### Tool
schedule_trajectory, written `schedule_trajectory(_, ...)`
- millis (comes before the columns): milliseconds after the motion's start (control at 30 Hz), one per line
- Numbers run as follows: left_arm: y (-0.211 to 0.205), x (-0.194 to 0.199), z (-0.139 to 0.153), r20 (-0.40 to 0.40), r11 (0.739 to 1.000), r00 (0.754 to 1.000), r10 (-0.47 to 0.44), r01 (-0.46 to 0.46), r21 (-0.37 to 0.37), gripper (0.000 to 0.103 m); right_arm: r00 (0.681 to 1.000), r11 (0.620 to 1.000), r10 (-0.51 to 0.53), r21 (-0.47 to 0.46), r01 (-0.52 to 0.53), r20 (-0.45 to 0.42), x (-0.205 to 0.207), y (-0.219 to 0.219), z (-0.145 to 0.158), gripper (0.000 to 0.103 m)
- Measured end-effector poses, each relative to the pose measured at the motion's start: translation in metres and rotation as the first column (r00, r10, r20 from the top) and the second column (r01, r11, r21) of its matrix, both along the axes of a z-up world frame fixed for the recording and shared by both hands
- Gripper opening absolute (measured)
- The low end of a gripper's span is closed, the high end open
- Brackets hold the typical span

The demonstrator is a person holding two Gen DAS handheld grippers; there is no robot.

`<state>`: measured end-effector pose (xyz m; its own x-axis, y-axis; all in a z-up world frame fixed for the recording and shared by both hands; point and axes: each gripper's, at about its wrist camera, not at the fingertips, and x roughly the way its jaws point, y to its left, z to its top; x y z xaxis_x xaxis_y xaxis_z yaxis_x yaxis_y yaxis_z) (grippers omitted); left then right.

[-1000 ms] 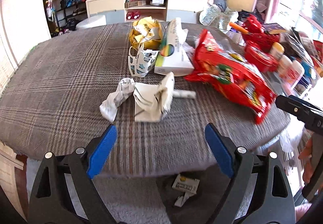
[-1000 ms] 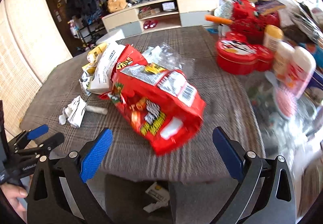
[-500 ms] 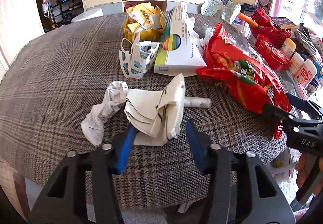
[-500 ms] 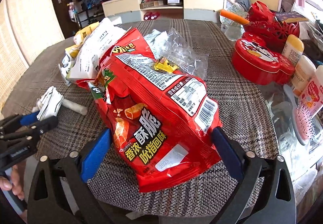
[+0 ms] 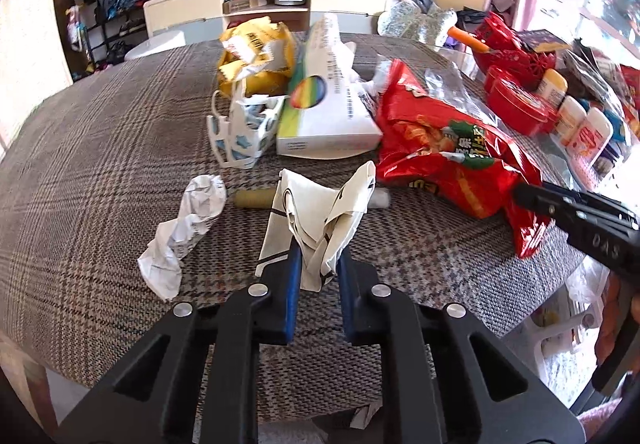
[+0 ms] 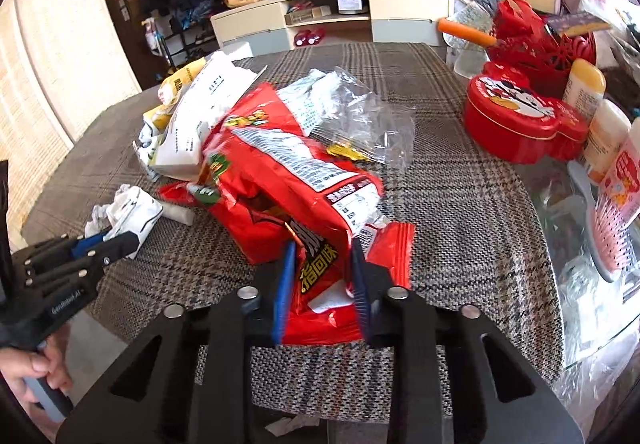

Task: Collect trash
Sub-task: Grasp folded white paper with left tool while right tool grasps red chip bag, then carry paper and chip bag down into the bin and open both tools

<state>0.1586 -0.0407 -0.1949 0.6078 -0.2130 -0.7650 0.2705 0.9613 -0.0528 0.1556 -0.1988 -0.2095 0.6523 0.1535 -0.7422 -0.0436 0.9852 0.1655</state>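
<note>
Left tool [image 5: 316,268]: clamped on the near corner of the folded paper [image 5: 320,212], which lies on the surface [image 5: 80,180]; judged light, limp, tearable.
Right tool [image 6: 322,280]: pinching the chip bag [image 6: 288,196] at its near end; judged light, crinkly, slippery, so take it at the edge.

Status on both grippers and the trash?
Left gripper shut on folded paper. Right gripper shut on red chip bag. Both pieces touching the table. Crumpled paper, tissue box left; path clear.
</note>
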Motion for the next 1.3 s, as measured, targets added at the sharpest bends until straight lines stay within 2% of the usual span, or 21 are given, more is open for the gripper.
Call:
schedule_trajectory(100,-0.005,-0.004,0.003,0.011,1.0,1.0,-0.013,0.013,-0.001,0.014,1.0,1.0,-0.014,0.009,0.014,0.018,-0.004,-0.002,0.005,0.021)
schedule_trajectory(300,-0.004,-0.015,0.023,0.071,1.0,0.997,-0.004,0.005,-0.007,0.014,0.998,0.995,0.002,0.099,-0.008,0.061,-0.013,-0.005,0.024,0.021)
schedule_trajectory(467,0.004,-0.03,0.039,0.098,1.0,0.995,0.008,-0.007,-0.01,0.014,0.995,0.994,0.007,0.104,-0.017,0.096,-0.026,0.0,0.042,0.021)
schedule_trajectory(800,0.011,-0.099,0.066,0.129,0.999,0.992,0.007,0.0,-0.051,0.014,0.985,0.995,0.006,0.099,-0.023,0.172,-0.096,0.006,0.08,0.021)
schedule_trajectory(1033,0.002,-0.161,0.057,0.111,0.995,0.994,-0.024,0.035,-0.098,0.015,0.991,0.997,-0.009,0.082,-0.002,0.135,-0.159,-0.004,0.066,0.021)
schedule_trajectory(1300,-0.009,-0.226,0.003,0.021,0.994,0.998,-0.055,0.057,-0.099,0.015,0.999,0.997,-0.021,0.071,0.018,0.04,-0.219,-0.007,0.018,0.021)
